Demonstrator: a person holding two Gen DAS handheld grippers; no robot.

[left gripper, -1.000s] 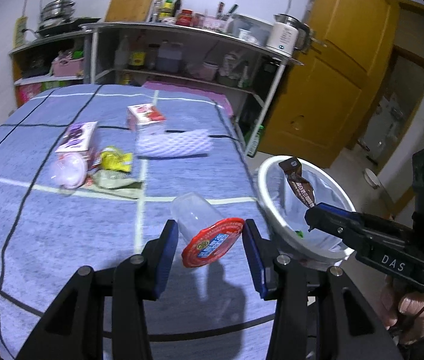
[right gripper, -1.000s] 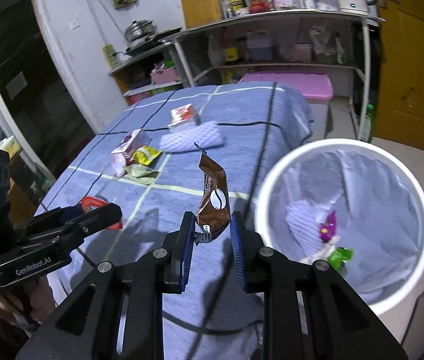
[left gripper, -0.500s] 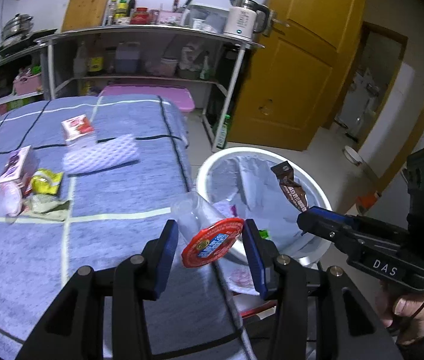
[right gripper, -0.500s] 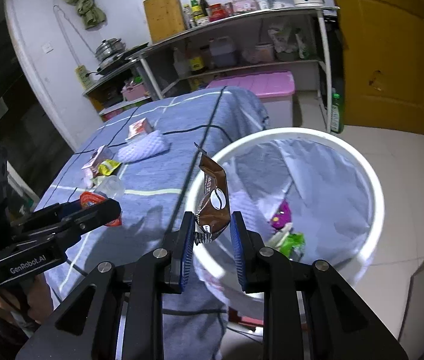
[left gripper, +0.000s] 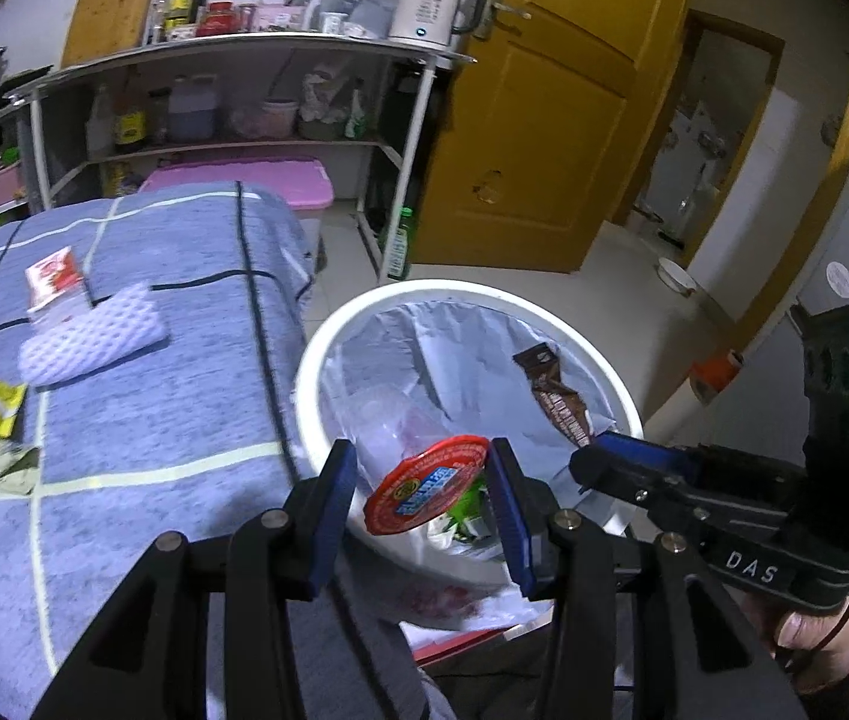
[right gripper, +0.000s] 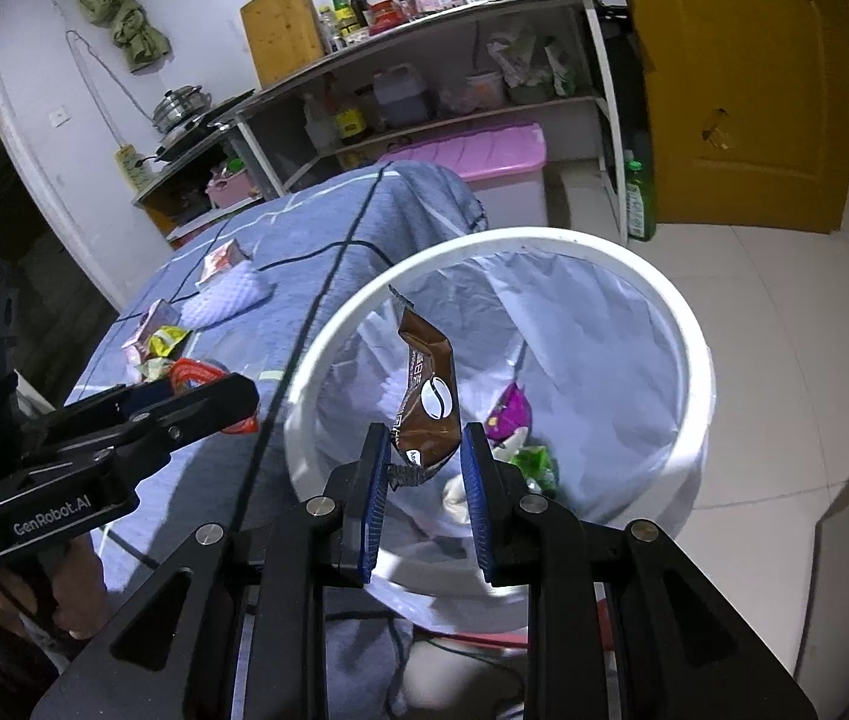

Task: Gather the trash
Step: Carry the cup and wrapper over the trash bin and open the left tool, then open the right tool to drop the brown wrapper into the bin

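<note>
One bin (right gripper: 652, 276); two claws, left (left gripper: 424, 480) pinching cup (left gripper: 418, 486), right (right gripper: 424, 456) pinching wrapper (right gripper: 430, 402).

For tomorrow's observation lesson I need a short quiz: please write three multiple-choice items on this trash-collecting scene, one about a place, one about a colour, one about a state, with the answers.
1. Where is the brown wrapper?
A. flat on the blue tablecloth
B. between the fingers of the right gripper, over the white bin
C. on the shelf

2. What colour is the lid of the clear plastic cup?
A. red
B. green
C. black

3. What is the state of the left gripper?
A. wide open, empty
B. out of view
C. closed on the cup

Answers:
1 B, the wrapper stands up from the right gripper's pads with the bin's liner behind it.
2 A, the round lid facing the left wrist camera is red with a blue label.
3 C, both blue pads press on the edges of the lid.
</note>
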